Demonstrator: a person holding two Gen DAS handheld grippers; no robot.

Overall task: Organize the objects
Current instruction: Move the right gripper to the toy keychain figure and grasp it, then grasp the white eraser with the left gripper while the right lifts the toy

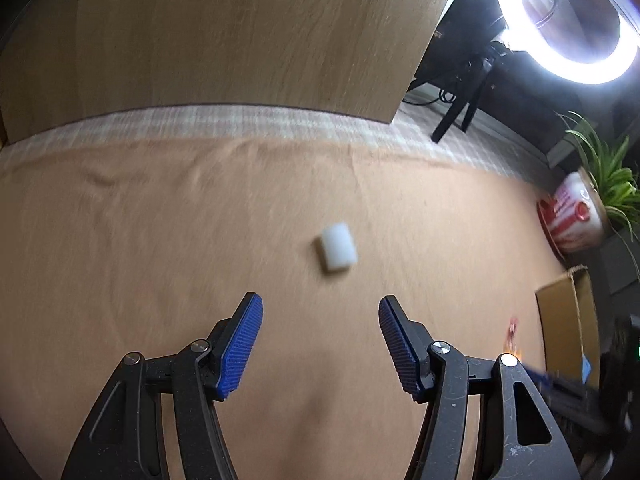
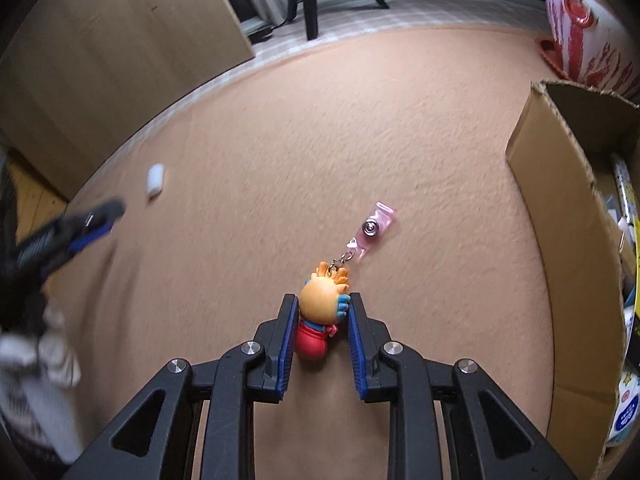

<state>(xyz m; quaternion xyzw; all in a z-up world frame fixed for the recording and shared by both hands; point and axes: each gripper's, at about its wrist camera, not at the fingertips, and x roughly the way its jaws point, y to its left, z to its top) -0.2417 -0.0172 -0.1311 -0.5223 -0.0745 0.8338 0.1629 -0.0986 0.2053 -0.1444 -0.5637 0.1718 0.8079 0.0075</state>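
Clamping a toy figure [image 2: 323,320] between its pads, the right gripper [image 2: 323,306] trails a pink clip [image 2: 374,230] ahead, a box [image 2: 568,216] to its right. Only the left view shows the left gripper [image 1: 320,308] open and empty, a white block [image 1: 337,252] just ahead.

Black scuffed tongs [image 1: 320,306] with ribbed blue pads [image 1: 240,346], silver pivot screws [image 1: 199,345], triangular cutouts; likewise on right tongs [image 2: 322,304].

Home recording corner: ring light [image 1: 568,20], potted plant [image 1: 604,176], cloth-covered table [image 1: 160,220].
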